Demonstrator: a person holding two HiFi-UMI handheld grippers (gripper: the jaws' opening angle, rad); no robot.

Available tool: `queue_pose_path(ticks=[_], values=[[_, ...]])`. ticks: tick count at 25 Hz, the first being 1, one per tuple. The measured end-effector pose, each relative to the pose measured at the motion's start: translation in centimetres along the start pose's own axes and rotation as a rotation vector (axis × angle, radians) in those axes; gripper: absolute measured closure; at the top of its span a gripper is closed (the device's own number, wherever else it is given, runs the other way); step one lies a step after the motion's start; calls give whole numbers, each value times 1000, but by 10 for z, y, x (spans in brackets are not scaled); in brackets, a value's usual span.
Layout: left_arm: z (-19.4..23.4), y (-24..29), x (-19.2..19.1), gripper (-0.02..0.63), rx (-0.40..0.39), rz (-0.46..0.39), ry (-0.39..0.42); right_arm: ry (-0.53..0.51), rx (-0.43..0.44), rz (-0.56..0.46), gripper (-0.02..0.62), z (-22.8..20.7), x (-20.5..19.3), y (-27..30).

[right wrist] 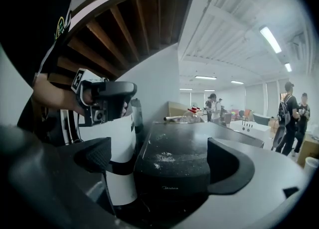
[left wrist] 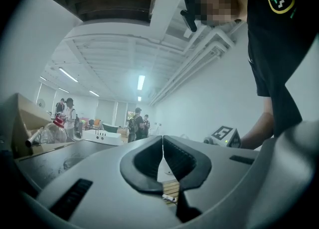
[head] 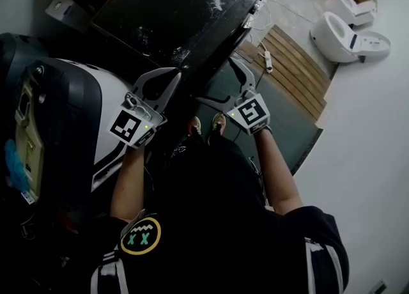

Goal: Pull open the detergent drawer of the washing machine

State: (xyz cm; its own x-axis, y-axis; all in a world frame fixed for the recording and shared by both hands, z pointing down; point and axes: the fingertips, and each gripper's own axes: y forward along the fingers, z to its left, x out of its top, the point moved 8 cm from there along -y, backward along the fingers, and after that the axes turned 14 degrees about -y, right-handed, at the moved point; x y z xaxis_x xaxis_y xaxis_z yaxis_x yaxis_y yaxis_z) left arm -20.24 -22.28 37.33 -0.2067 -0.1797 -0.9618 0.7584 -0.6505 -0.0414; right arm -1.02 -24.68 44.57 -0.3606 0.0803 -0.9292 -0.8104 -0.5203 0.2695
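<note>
Nearest, the person's dark shirt [head: 211, 222] filled the bottom of the head view, with both bare forearms reaching forward. The left gripper [left wrist: 162, 147] had its jaws pressed together along their length, with nothing between them. It was held over the edge of a white-and-black rounded machine [head: 108, 94] on the left. The right gripper [right wrist: 159, 161] had its jaws spread wide and empty, and it hung apart from the washing machine [head: 172, 11], which lay just beyond both grippers.

That machine was dark, its flat top scuffed and dusted with pale specks. The right gripper view looked at its near front edge between the spread jaws. The panel there was too dim to show the detergent drawer clearly; it seemed shut, though I could not be sure. Two shoes [head: 206, 124] showed on the floor between the grippers.

Farther right lay a rack of wooden slats [head: 291, 69] with a white power strip [head: 268, 61] beside it. Two white toilets [head: 348, 30] stood at the far right. Several people [left wrist: 137, 126] stood well off in the long room behind.
</note>
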Motion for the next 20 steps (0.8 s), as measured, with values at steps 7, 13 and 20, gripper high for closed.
queue_pose_path(ticks=[7,13,20], values=[[-10,15,1,583,26,23,8,278,34,27,-5,-18,-77,21],[-23,24,3,583,51,46,-10,719,73,-47,-5,-26,-132,47],[-27,21,-3,583,88,78,19,946,165,-44,-5,-19,-189,81]])
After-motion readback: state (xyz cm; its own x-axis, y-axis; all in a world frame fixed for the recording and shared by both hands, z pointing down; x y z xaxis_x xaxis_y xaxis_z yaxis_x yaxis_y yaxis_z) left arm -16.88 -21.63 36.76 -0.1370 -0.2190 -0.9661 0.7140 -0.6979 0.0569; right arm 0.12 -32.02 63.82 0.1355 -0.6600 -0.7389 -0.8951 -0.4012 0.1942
